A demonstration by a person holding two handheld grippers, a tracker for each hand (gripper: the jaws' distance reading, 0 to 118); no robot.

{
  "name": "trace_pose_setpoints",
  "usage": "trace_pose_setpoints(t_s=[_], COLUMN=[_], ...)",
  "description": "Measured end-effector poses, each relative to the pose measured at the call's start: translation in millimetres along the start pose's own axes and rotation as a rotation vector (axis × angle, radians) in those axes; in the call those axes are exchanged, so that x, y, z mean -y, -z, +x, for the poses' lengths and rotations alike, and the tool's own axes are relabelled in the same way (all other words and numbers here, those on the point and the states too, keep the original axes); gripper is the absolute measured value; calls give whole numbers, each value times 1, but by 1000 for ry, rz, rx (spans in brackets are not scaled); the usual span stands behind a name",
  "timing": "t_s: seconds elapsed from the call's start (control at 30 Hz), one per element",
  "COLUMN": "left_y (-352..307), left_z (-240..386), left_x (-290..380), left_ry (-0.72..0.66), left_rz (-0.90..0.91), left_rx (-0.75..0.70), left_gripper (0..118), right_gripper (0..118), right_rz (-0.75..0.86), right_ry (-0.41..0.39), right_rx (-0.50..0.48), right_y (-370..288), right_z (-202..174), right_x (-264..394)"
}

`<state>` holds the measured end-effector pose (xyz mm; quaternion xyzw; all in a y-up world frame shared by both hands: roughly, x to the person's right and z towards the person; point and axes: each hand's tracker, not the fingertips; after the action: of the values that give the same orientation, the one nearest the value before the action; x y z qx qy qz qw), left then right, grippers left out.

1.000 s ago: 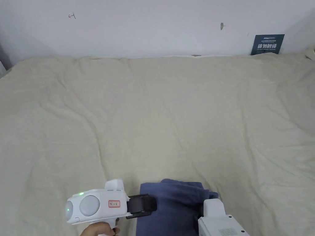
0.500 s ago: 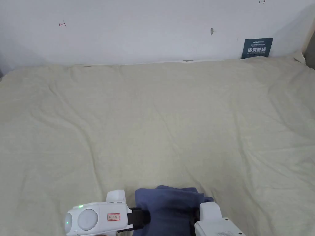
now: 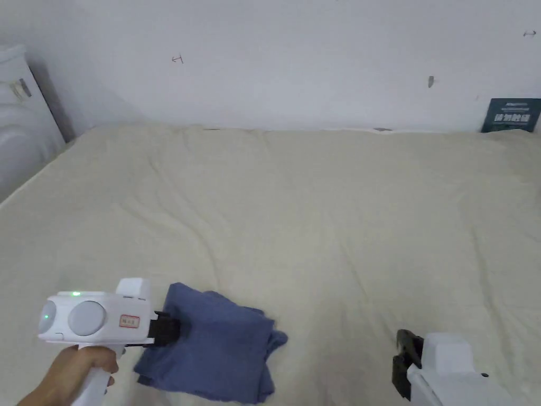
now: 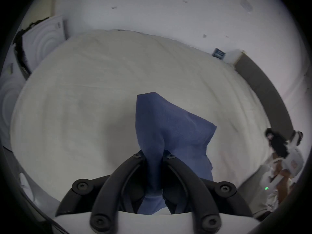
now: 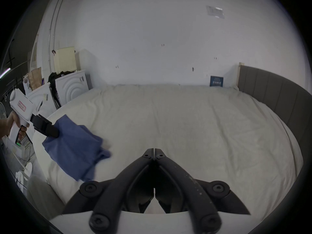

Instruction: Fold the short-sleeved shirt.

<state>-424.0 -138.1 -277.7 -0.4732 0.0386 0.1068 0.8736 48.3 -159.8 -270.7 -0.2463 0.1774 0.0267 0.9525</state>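
Blue folded shirt [image 3: 211, 349] hangs pinched in the left gripper [image 3: 168, 331] near the bed's [image 3: 327, 211] front edge — probably for setting aside; the right gripper [image 5: 154, 150] is closed, empty.

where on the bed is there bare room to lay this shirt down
Most of the bed is bare: the wide stretch from the blue shirt back to the wall, and the patch between the shirt and the right gripper. It is crowded only at the near left edge, where the left gripper holds the shirt.

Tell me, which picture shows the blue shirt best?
The head view: the whole blue shirt lies bunched there. The right gripper view shows it blurred at one side, and the left gripper view shows it pinched in the left tongs.
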Motion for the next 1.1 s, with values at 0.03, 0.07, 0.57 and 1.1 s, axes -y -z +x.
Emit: trace_pose_setpoints(t_s=[0.03, 0.07, 0.57, 1.1], left_y=[-2, -3, 17, -126], left_z=[-21, -40, -208, -45], left_x=[-7, -13, -33, -50], left_ry=[-13, -22, -225, -151], left_rz=[2, -4, -32, 460], left_rx=[-59, -100, -394, -330], left_gripper=[17, 17, 52, 113], right_gripper=[2, 2, 2, 2], right_rz=[16, 25, 73, 240], right_ry=[0, -1, -37, -57], right_rx=[2, 2, -4, 57], right_y=[1, 3, 33, -50], right_z=[-3, -5, -35, -25], right_x=[-7, -12, -52, -107])
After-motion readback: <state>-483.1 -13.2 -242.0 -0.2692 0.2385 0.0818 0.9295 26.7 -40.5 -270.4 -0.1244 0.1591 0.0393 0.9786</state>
